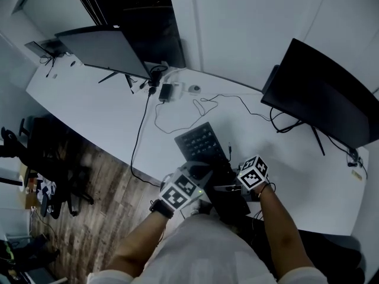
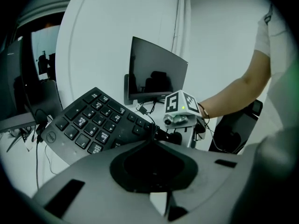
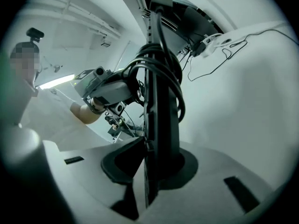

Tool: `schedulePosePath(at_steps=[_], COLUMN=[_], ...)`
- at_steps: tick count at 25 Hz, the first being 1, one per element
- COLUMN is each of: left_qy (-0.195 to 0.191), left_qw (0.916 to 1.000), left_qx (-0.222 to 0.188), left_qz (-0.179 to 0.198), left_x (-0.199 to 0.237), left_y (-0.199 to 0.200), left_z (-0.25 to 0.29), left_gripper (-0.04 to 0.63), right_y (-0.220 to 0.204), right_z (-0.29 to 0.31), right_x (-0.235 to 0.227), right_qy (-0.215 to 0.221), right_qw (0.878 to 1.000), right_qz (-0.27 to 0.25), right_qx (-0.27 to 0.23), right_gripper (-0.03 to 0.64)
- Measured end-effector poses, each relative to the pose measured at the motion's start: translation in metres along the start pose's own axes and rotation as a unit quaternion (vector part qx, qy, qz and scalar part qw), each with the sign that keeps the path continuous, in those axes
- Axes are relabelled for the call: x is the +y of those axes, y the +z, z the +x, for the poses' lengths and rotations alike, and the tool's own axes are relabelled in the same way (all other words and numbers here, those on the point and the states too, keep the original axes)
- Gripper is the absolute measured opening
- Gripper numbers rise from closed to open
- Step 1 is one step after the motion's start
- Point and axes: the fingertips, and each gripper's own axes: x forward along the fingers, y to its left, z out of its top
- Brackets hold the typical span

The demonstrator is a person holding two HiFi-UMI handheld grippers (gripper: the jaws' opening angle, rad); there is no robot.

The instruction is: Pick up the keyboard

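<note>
A black keyboard (image 1: 203,142) slants over the white desk (image 1: 106,117), its near end between my two grippers. My left gripper (image 1: 204,171) is shut on the keyboard's near left edge. In the left gripper view the keys (image 2: 93,121) fan out to the left of the shut jaws of the left gripper (image 2: 152,136). My right gripper (image 1: 228,188) is shut on the near right edge. In the right gripper view the keyboard (image 3: 159,101) stands edge-on between the jaws of the right gripper (image 3: 149,169), with its cable (image 3: 175,73) looped against it.
A dark monitor (image 1: 109,49) stands at the back left and another monitor (image 1: 325,93) at the right. A thin cable (image 1: 195,108) and an adapter (image 1: 165,91) lie behind the keyboard. An office chair (image 1: 53,158) stands on the wooden floor to the left.
</note>
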Motion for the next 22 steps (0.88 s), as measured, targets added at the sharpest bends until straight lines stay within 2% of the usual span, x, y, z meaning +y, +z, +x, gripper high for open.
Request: schedulePosePath(at_steps=[3,8,11,12,13,14,18,22], left_qy=[-0.004,-0.006,-0.013,-0.013,-0.011,-0.007,0.017,0.035], left_qw=[0.9997,0.9971,0.9945,0.9934,0.9922,0.991,0.9857,0.9784], left_qx=[-0.012,-0.048,-0.089,-0.103,-0.116,-0.127,-0.166,-0.203], left_qz=[0.022,0.059,0.053,0.048,0.044,0.042,0.022,-0.017], left_x=[-0.003,-0.006,-0.008,-0.008,-0.008,-0.007,0.003,0.018], left_y=[0.017,0.053,0.078,0.087,0.095,0.102,0.118,0.123], left_z=[-0.005,-0.015,-0.024,-0.027,-0.031,-0.035,-0.057,-0.086], left_gripper=[0.018,0.021,0.03,0.055,0.124,0.158,0.158,0.157], right_y=[0.009,0.033,0.047,0.051,0.055,0.059,0.08,0.101], right_z=[-0.009,-0.032,-0.045,-0.05,-0.055,-0.06,-0.084,-0.113], right_x=[0.01,0.026,0.031,0.032,0.032,0.033,0.041,0.055], right_qy=[-0.008,-0.025,-0.049,-0.059,-0.071,-0.083,-0.132,-0.19], right_qw=[1.0,0.994,0.987,0.984,0.981,0.977,0.957,0.928], right_qz=[-0.003,-0.017,-0.028,-0.029,-0.031,-0.032,-0.048,-0.078], right_qx=[-0.029,-0.106,-0.151,-0.164,-0.178,-0.192,-0.252,-0.31], right_gripper=[0.083,0.075,0.071,0.071,0.071,0.071,0.071,0.071])
